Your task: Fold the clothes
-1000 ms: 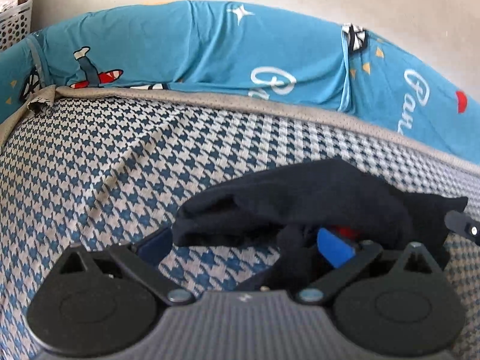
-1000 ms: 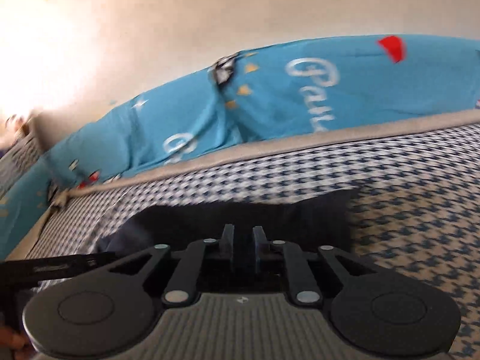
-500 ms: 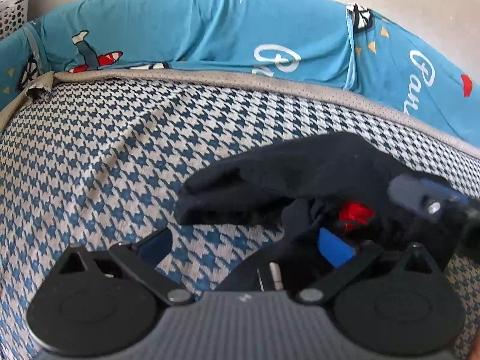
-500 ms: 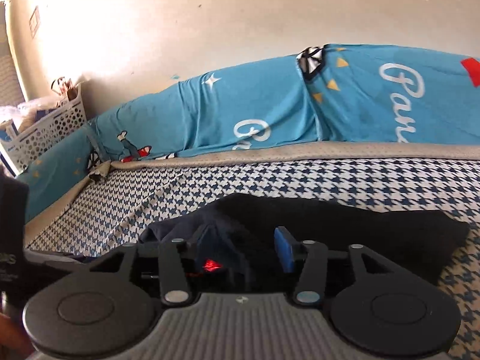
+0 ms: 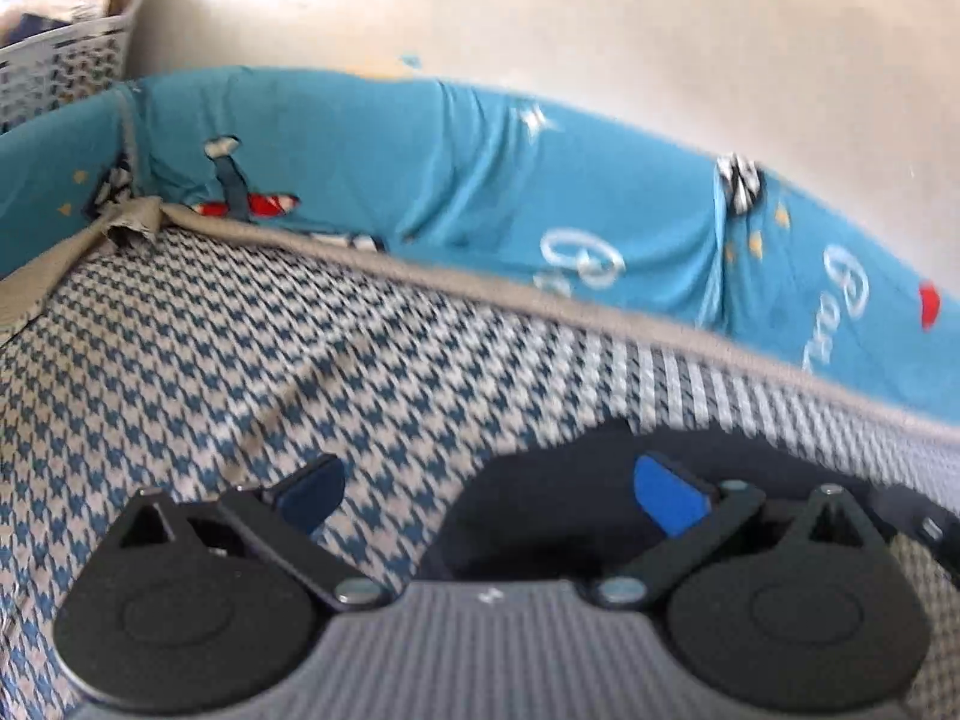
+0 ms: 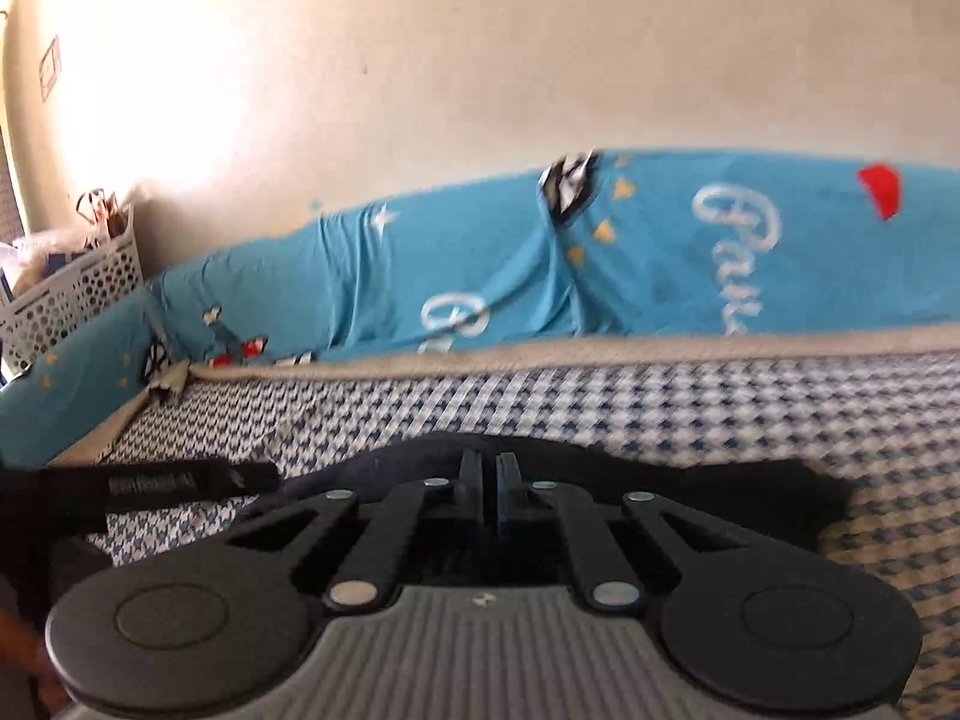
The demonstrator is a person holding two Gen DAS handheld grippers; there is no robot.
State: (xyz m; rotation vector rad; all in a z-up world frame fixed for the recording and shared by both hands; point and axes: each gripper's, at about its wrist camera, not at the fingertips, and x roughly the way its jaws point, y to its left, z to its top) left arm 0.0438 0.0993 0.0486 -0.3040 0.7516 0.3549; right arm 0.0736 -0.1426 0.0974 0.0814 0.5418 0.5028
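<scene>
Dark, near-black cloth: one garment lies low on the houndstooth bed cover, on the near side of the teal printed bolster that runs along the wall. In the right wrist view it reads as a flattish, elongated bundle with one end trailing off to the right; edges are soft with motion blur, so layers cannot be counted.

Right gripper: fingers pressed together over the garment's middle. Whether cloth is pinched between them, cannot tell; the tips sit against dark fabric.

Left gripper: spread wide, blue pads apart, nothing between them. Its right pad sits over the garment's left end, its left pad over bare cover.

Progress, as a judgement: the garment looks gathered into a compact shape rather than spread out, so some folding seems present. Neatness and squareness are not settled by these views. A white perforated basket stands beyond the bolster's left end.
</scene>
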